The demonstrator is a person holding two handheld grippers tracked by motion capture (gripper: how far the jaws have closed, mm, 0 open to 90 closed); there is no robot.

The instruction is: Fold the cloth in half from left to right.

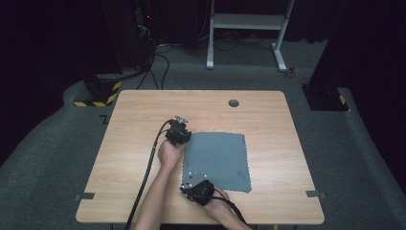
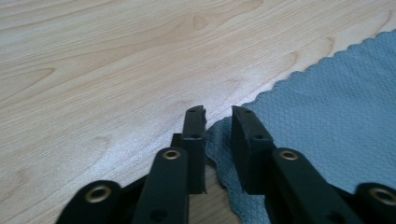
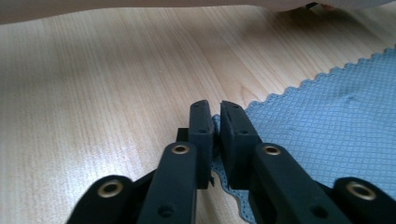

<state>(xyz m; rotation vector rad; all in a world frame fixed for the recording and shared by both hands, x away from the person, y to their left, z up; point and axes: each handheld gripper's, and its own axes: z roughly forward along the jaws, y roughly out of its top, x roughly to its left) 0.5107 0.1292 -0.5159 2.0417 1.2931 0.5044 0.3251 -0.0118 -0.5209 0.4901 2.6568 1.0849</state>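
Note:
A grey-blue cloth [image 1: 218, 160] with a zigzag edge lies flat on the wooden table [image 1: 139, 120], right of centre. My left gripper [image 1: 184, 141] is at the cloth's far left corner. In the left gripper view the jaws [image 2: 218, 116] stand a finger's width apart, with the corner of the cloth [image 2: 327, 116] puckered up between them. My right gripper [image 1: 188, 181] is at the near left corner. In the right gripper view its jaws [image 3: 215, 109] are almost together, pinching the edge of the cloth [image 3: 327, 116].
A round cable hole [image 1: 233, 103] sits near the table's far edge. Grey tape tabs [image 1: 84, 196] mark the front corners. Beyond the table stand a white desk frame [image 1: 246, 21] and a black stand with yellow-black stripes [image 1: 98, 93]. Bare wood lies left of the cloth.

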